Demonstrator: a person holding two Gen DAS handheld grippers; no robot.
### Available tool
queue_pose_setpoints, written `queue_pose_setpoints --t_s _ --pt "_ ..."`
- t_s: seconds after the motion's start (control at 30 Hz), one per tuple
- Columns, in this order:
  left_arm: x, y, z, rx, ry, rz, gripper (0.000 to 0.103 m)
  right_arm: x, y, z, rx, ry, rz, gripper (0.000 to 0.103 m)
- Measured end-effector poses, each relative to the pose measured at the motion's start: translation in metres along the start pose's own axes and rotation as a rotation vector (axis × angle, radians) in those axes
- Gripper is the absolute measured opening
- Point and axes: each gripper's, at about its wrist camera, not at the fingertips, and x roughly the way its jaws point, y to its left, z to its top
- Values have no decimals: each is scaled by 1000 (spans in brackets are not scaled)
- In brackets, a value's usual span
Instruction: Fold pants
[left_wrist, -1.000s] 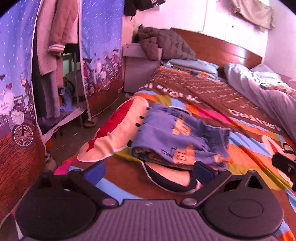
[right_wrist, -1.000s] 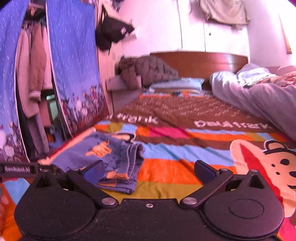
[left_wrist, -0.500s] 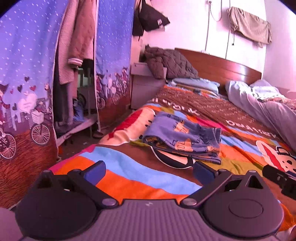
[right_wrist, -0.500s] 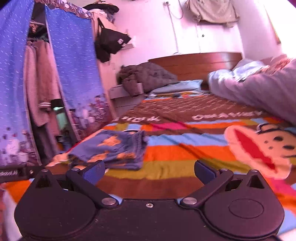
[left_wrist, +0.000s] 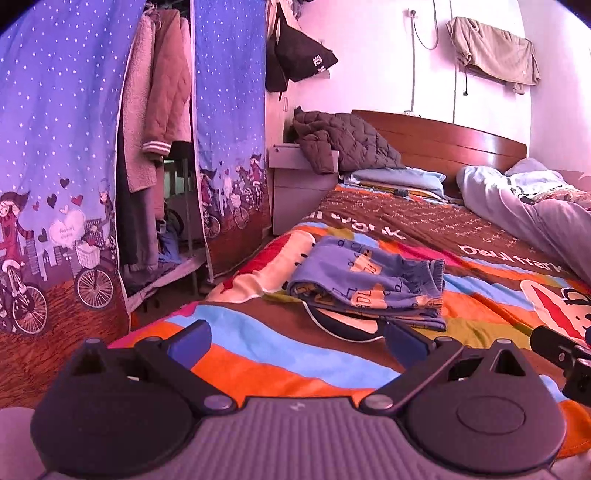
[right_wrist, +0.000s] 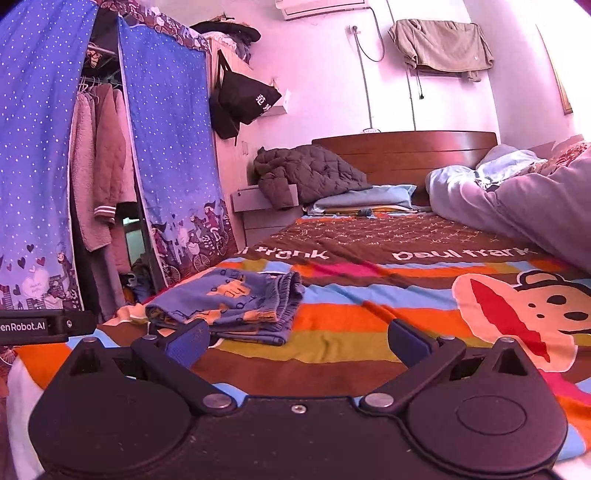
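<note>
Folded blue patterned pants (left_wrist: 365, 282) lying as a compact bundle on the striped cartoon bedspread (left_wrist: 280, 354), near the bed's left edge, beside the starry wardrobe curtain (left_wrist: 229, 122). Same bundle in the right wrist view (right_wrist: 229, 302), elastic waistband end turned toward the middle of the bed, layers stacked but a little uneven at the near edge.

Left gripper (left_wrist: 295, 338) spread wide, nothing between the blue pads, hovering above the bedspread short of the pants. Right gripper (right_wrist: 297, 338) likewise wide and empty, off to the bundle's right and apart from the fabric. Right gripper body also visible at the right edge of the left wrist view (left_wrist: 565, 356).

Judging by the layout: fold looks essentially done, hands clear.

Risks from here:
- Snagging a loose layer if either open finger sweeps low across the bundle, pulling the stack apart.
- Springing open of the top layer, since soft knit over a soft mattress gives little to hold a crease.
- Sliding toward the bed's edge if nudged from the right, with the floor just beyond.
- Bumping one gripper into the other, given how near they sit.
</note>
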Motion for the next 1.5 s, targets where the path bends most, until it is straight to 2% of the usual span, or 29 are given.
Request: queue_pose_setpoints --t_s 0.5,1.5 --pt "3 -5 -4 17 13 -21 103 3 -7 -1 17 31 -40 102" --pt "5 -2 -4 -10 27 -14 103 3 -4 -4 -13 49 -31 102"
